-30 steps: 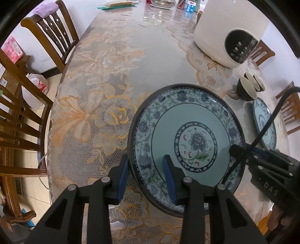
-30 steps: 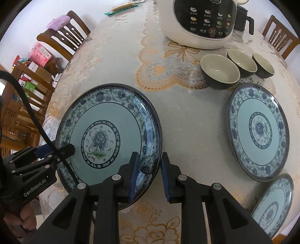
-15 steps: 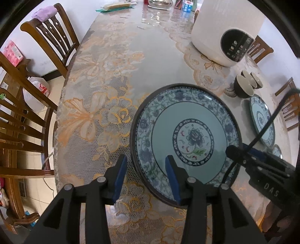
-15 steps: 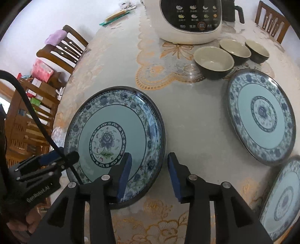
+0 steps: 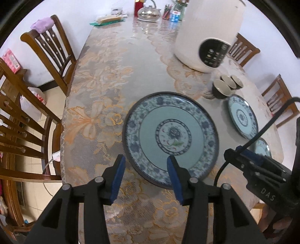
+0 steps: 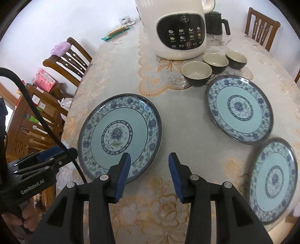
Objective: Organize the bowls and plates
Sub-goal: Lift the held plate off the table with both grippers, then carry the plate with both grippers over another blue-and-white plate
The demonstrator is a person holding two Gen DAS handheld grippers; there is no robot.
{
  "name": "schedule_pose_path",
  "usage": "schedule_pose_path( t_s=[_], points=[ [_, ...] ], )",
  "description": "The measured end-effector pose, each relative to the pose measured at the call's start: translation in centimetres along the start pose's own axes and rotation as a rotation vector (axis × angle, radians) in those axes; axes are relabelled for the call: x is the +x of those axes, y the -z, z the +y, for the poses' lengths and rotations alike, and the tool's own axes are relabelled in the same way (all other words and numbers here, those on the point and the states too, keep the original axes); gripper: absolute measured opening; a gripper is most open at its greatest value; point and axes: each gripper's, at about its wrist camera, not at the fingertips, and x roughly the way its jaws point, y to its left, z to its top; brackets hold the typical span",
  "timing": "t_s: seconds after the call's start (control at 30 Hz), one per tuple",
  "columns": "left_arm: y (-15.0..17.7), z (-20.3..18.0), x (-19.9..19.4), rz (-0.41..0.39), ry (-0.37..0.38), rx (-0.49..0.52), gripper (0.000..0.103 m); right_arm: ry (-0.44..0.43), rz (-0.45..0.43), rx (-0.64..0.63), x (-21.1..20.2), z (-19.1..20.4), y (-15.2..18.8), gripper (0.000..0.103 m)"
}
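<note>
A blue floral plate [image 5: 170,137] [image 6: 120,135] lies flat on the lace tablecloth near the table's front. My left gripper [image 5: 146,165] is open and empty, hovering at its near left rim. My right gripper [image 6: 149,163] is open and empty above its near right rim. Each gripper shows in the other's view, the right gripper [image 5: 258,165] and the left gripper [image 6: 43,159]. A second plate [image 6: 239,108] [image 5: 241,116] and a third plate [image 6: 273,178] lie to the right. Three dark bowls [image 6: 213,65] [image 5: 226,84] stand behind them.
A large white cooker [image 6: 180,28] [image 5: 208,33] stands at the back of the table. A dark jug [image 6: 215,22], a kettle [image 5: 149,12] and small items sit at the far end. Wooden chairs [image 5: 50,50] ring the table; the table edge [image 5: 63,131] runs at left.
Both grippers have opened, let go of the near plate's rim and pulled back and up. The plate now rests on the table.
</note>
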Motion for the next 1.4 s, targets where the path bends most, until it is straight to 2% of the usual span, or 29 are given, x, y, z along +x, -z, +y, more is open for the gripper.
schedule_pose_path(
  t_s=[0.27,0.53,1.0,1.4],
  points=[
    [0.9,-2.6,-1.2,-0.013,0.02,0.037,0.048,-0.004,-0.025,0.009,-3.4,-1.6,1.5,0.043],
    [1.2,-6.2,-1.6,-0.017,0.038,0.05,0.048,-0.001,-0.032,0.051,-6.2,-5.2,3.4,0.043],
    [2.6,-14.5,-0.5,0.043,0.047,0.137,0.048,0.014,-0.033,0.102,-9.6,-12.1,5.3,0.043],
    [3.3,-20.5,1.3,0.099,0.067,0.195,0.048,0.027,-0.021,0.134,-10.8,-17.6,6.2,0.043]
  ],
)
